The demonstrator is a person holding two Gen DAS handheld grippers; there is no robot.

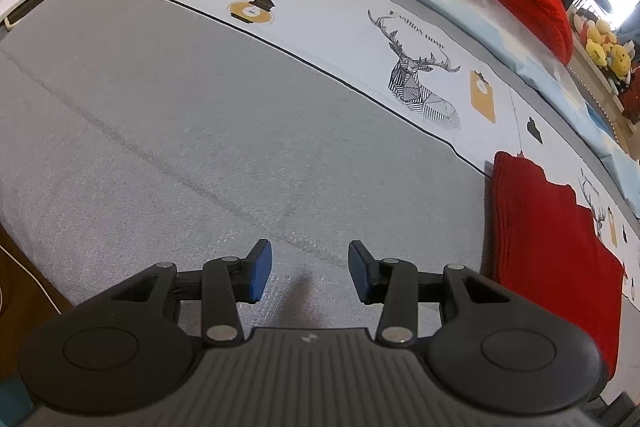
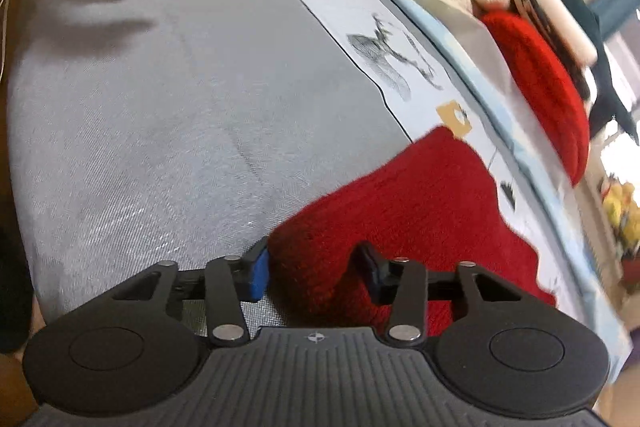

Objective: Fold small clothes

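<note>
Nearest the lens in the right wrist view, our right gripper [image 2: 310, 269] had a fold of the red knit [image 2: 420, 211] bunched between its jaws; both pads pressed into the wool, so we took it as gripped. That knit lay at the lower right of the frame, partly on the grey sheet [image 2: 160, 127] and partly on the printed cloth [image 2: 400, 39]. Our left gripper [image 1: 310, 273] stood open over bare grey sheet [image 1: 180, 127], nothing between its blue pads [image 1: 258, 273]. From that side the red knit [image 1: 548, 239] sat at the right edge, beside the jaws but apart. Its fingers also showed blurred at the upper left of the right view.
</note>
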